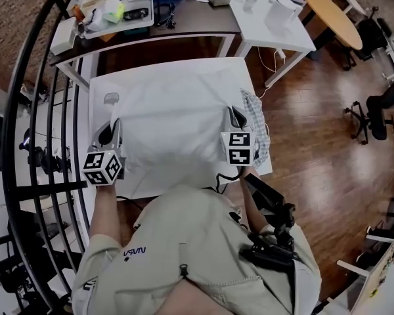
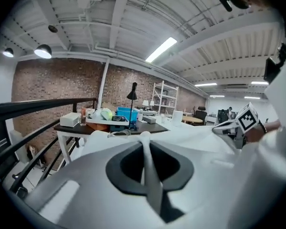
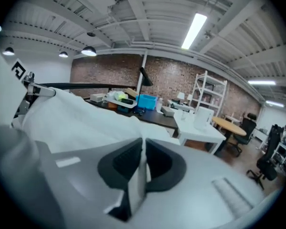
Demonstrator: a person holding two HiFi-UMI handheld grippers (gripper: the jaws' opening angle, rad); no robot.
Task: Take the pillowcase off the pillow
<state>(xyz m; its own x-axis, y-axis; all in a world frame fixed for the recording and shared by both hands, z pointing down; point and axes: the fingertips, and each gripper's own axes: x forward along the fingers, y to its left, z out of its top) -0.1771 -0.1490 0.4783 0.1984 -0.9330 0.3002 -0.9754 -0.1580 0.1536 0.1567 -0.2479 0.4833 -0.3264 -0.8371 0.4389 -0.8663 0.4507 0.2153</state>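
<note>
From where the left gripper (image 1: 111, 132) and right gripper (image 1: 236, 118) pinch it, the pillowcase (image 1: 177, 117) wraps the pillow completely, so the pillow itself stays out of sight. Behind both grippers, the cloth's near edge disappears under the person's chest (image 1: 190, 241). Just outside the right gripper, a checked cloth (image 1: 257, 128) lies partly tucked beneath the white fabric. Far ahead of the left gripper, the tray (image 1: 111, 31) holds bits too small to name.

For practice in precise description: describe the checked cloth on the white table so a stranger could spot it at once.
Start at the white table in front of the person, mostly covered by a full white pillowcase. Along its right edge, past the right gripper pinching it, lies a crumpled cloth. It alone is grey-and-white checked; the fabric beside it is plain white.
</note>
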